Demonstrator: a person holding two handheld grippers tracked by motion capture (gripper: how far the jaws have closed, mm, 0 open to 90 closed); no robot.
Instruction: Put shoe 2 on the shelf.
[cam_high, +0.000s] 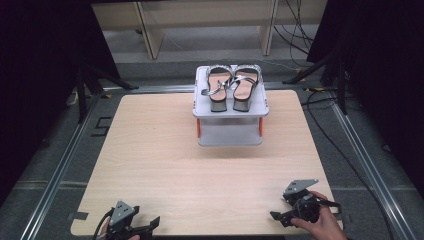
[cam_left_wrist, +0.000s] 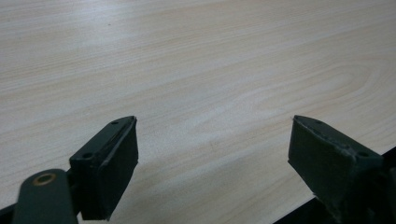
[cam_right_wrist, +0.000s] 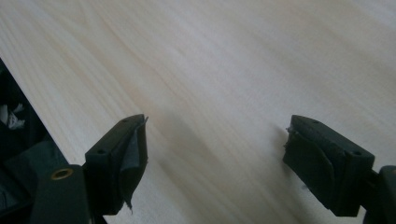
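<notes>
A pair of silver-strapped sandals (cam_high: 233, 85) with tan insoles sits side by side on the top shelf of a small grey two-tier rack (cam_high: 230, 129) at the far middle of the wooden table (cam_high: 165, 165). My left gripper (cam_high: 150, 225) rests at the near left edge, my right gripper (cam_high: 280, 216) at the near right edge in a hand. Both point inward over bare wood. In the left gripper view the jaws of the left gripper (cam_left_wrist: 215, 154) stand wide apart with nothing between them. In the right gripper view the right gripper (cam_right_wrist: 215, 154) is likewise open over the tabletop.
The rack's lower shelf (cam_high: 231, 137) holds nothing. Metal rails (cam_high: 60, 165) run along both sides of the table. Cables (cam_high: 330, 125) trail on the floor at the right, and a wooden bench frame (cam_high: 210, 25) stands behind the table.
</notes>
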